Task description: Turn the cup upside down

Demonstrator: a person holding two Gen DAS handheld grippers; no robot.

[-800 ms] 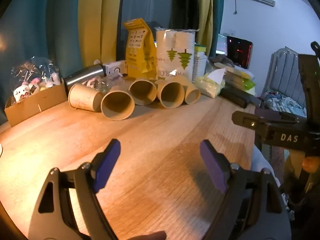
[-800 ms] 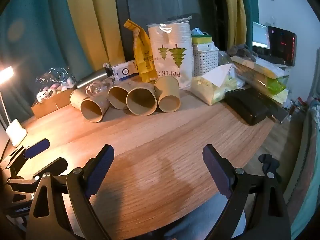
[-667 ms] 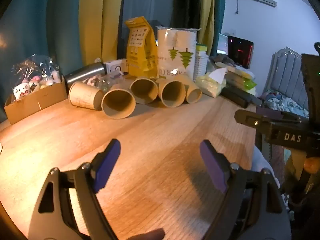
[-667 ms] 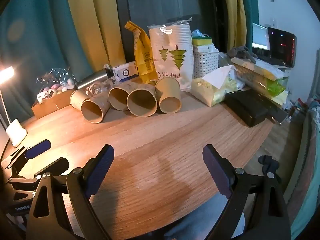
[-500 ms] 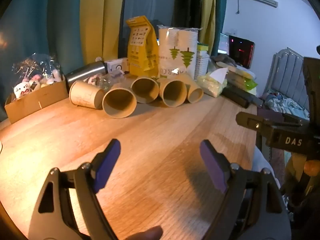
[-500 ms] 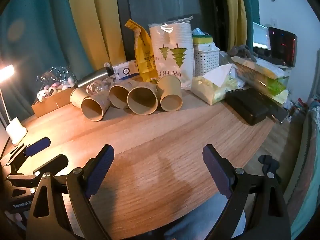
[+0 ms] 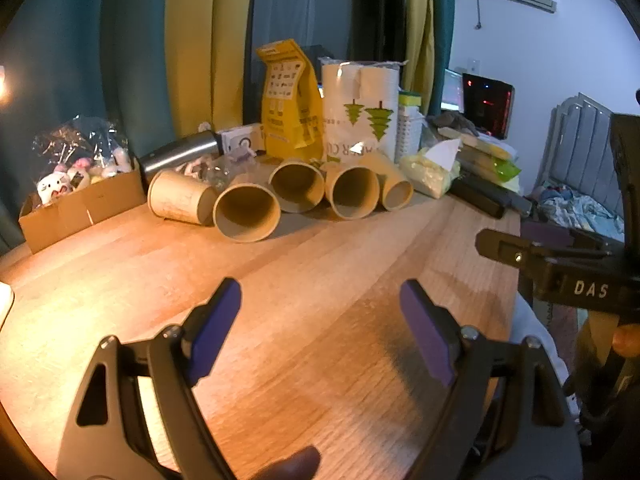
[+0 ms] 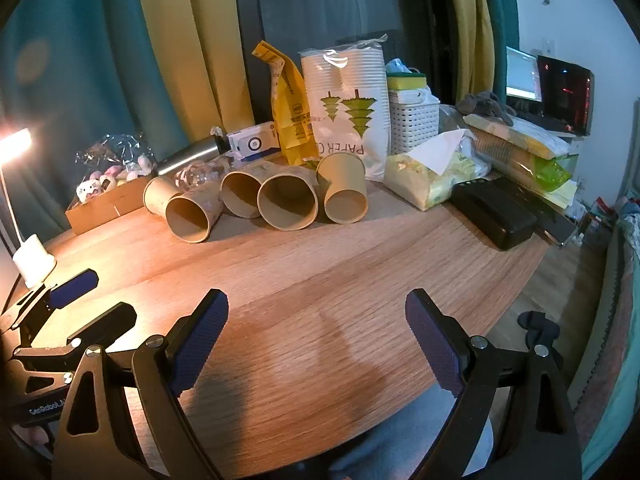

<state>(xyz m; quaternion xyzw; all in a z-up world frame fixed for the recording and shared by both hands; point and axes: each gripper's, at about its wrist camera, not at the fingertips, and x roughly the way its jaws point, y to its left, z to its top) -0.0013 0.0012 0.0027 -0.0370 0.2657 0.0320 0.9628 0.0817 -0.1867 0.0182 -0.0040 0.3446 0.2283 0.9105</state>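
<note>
Several brown paper cups lie on their sides in a row at the back of the wooden table [image 7: 320, 280]. The nearest cup [image 7: 247, 216] points its mouth at me; others lie beside it [image 7: 352, 198]. The same row shows in the right wrist view [image 8: 287, 207], with one cup [image 8: 345, 194] at its right end. My left gripper [image 7: 320, 320] is open and empty, well short of the cups. My right gripper [image 8: 316, 332] is open and empty near the table's front edge. The right gripper's body [image 7: 560, 268] shows at the left wrist view's right edge.
Behind the cups stand a yellow bag [image 7: 290, 108], a sleeve of paper cups [image 8: 346, 112], a white basket [image 8: 412, 124] and a steel flask [image 7: 180, 154]. A cardboard box of toys [image 7: 76, 200] sits left. A tissue pack [image 8: 432, 176] and black case [image 8: 496, 216] sit right. A lamp [image 8: 32, 256] stands left.
Both grippers have drifted slightly; the cups sit a little lower and nearer in the left wrist view. Both stay open and empty. The cups have not moved.
</note>
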